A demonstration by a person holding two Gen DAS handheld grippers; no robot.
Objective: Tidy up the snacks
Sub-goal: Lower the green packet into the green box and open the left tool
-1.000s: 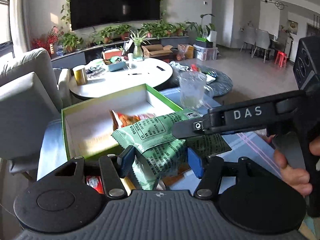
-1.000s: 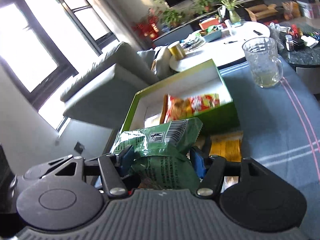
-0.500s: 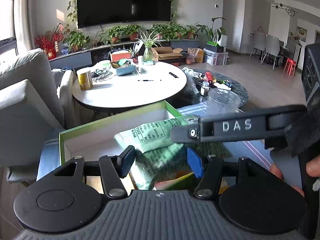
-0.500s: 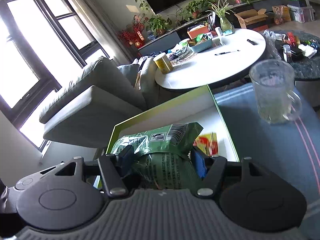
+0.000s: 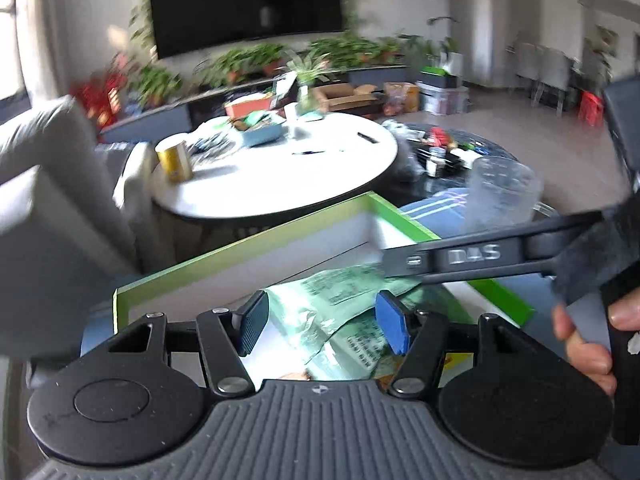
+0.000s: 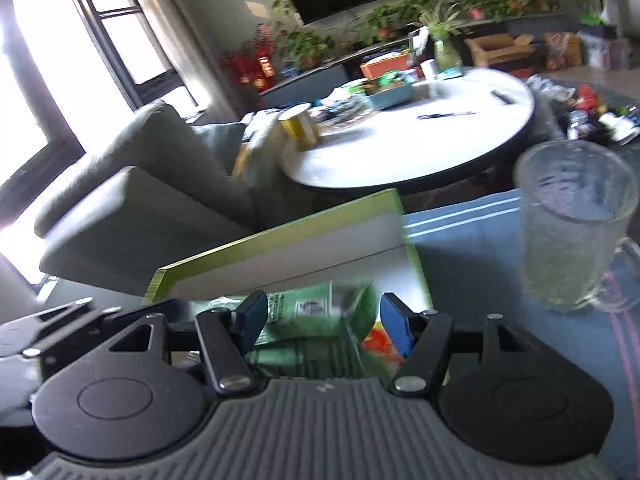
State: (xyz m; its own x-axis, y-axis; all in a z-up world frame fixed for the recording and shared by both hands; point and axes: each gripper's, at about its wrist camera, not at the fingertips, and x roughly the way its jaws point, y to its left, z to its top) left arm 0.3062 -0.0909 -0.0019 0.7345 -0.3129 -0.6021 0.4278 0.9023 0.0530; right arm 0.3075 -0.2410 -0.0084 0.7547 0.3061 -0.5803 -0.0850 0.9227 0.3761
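Two snack packets showed low in frame over the green-rimmed box (image 5: 248,248). Between the pads of the left gripper (image 5: 322,322), whose jaws had just been opening, lay the pale green packet (image 5: 344,300), its near end cut off. Blur kept us from telling whether they pressed it. The right gripper (image 6: 320,322) clamped the dark green packet (image 6: 304,320), badly smeared, with a red packet (image 6: 378,340) half hidden behind.

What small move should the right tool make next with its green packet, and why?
Probably lower it slightly, then release. The right tool holds the green packet over the open green box, whose far wall is just ahead, so a short drop should land it inside.
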